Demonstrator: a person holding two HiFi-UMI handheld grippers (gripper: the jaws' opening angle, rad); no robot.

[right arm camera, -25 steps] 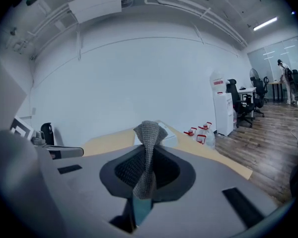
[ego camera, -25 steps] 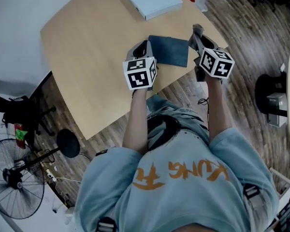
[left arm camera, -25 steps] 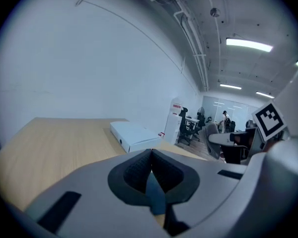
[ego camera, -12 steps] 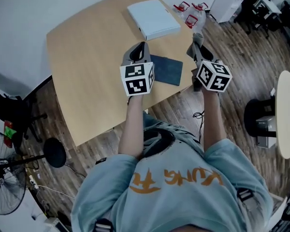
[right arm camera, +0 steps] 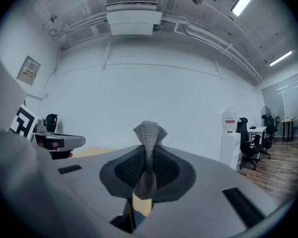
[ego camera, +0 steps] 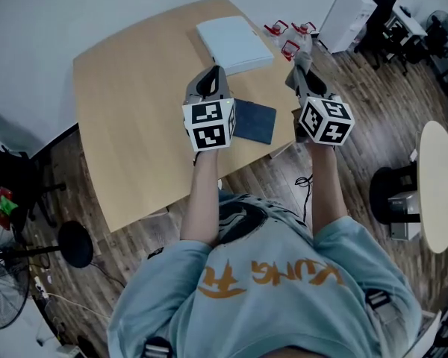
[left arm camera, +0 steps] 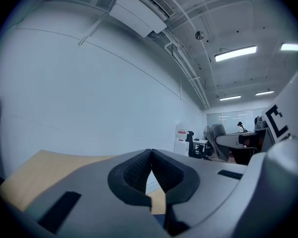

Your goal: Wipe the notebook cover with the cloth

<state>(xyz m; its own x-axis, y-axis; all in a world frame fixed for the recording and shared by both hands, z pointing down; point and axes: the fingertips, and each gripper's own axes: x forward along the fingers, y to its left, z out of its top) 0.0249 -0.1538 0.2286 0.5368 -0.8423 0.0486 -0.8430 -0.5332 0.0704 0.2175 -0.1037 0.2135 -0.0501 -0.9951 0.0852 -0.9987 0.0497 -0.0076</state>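
Since a second ago, more of the bench (ego camera: 134,110) has been brought into view, and the grippers are now seen lower against it. The dark notebook (ego camera: 255,121) is laid flat near the bench's front edge, between both grippers. The left gripper (ego camera: 211,79) fingers are closed together on nothing. A grey knit cloth (right arm camera: 148,133) is clamped in the right gripper (ego camera: 302,62) fingers.

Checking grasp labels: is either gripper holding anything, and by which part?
Right gripper is shut on the cloth, pinching a bunched fold that pokes past its tips. Left gripper is shut, empty.
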